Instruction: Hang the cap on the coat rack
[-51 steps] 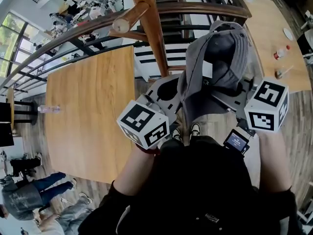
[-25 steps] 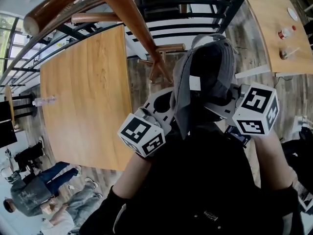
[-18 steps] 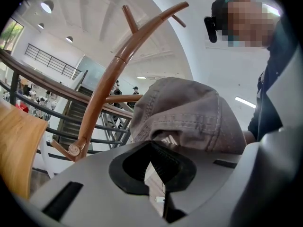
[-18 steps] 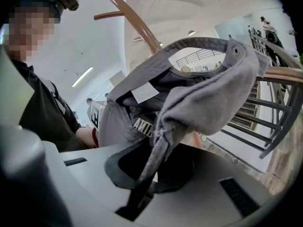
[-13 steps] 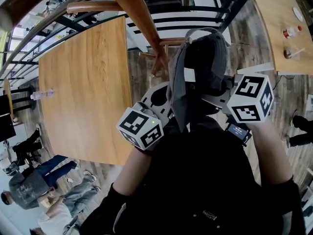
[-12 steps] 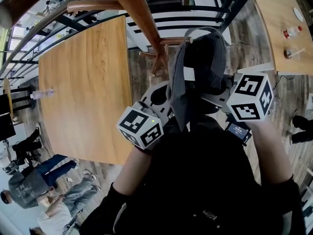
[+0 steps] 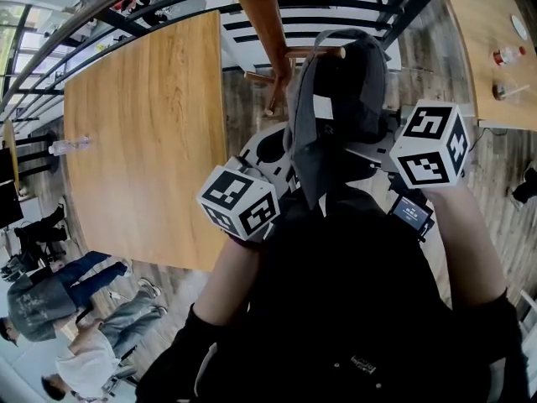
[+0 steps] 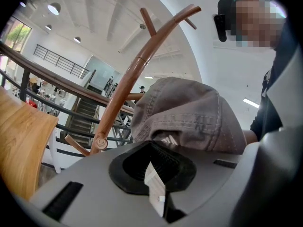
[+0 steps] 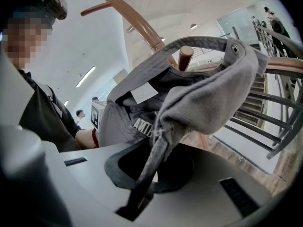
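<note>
A person holds a grey cap [image 7: 340,99] up against the wooden coat rack [image 7: 262,23] on its far side. The cap is stretched between two grippers so that its back opening gapes over a peg [image 9: 185,56], whose rounded tip shows under the rear arch. The right gripper [image 9: 142,186] has its jaws nearly together, pinching the cap's back strap. The left gripper [image 8: 156,178] seems clamped on the opposite edge beside a white label, though cloth hides the pads.
</note>
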`<state>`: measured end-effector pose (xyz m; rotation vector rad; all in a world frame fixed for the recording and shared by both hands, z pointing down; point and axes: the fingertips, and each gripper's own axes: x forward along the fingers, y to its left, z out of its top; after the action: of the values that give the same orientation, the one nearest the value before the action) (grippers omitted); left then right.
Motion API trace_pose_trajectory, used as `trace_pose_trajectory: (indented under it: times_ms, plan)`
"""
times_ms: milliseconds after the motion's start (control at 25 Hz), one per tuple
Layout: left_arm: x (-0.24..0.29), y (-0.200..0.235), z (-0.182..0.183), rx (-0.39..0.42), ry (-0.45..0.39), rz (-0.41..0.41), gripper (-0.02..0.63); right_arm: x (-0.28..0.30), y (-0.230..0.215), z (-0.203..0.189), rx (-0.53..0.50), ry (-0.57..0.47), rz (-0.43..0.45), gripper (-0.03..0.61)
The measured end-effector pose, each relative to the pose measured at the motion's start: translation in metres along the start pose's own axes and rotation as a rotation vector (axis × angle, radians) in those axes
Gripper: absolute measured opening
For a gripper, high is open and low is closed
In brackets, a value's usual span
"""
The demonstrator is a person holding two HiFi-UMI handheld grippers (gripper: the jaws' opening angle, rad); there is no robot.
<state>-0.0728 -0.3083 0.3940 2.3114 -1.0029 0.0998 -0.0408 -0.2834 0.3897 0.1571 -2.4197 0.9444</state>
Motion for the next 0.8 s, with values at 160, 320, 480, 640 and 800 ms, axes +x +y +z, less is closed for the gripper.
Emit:
trace_pose_trajectory:
  times_ms: [160, 320, 480, 640, 800]
  plan:
    - [-0.001, 0.005, -0.003, -0.006, -0.001, 0.018, 0.006, 0.005, -0.002, 0.0, -0.003, 0.011, 0.008, 0.032]
    - [0.0, 0.009, -0.005, -0.006, 0.006, 0.034, 0.006, 0.007, -0.006, -0.001, 0.002, 0.018, 0.014, 0.032]
    - [0.0, 0.02, -0.01, -0.01, 0.016, 0.055, 0.006, 0.016, -0.013, -0.001, 0.012, 0.025, 0.015, 0.032]
    - [-0.001, 0.028, -0.015, -0.015, 0.025, 0.078, 0.006, 0.023, -0.018, -0.001, 0.024, 0.032, 0.014, 0.032]
    - [-0.002, 0.034, -0.019, -0.012, 0.04, 0.09, 0.006, 0.029, -0.021, 0.0, 0.034, 0.04, 0.019, 0.032]
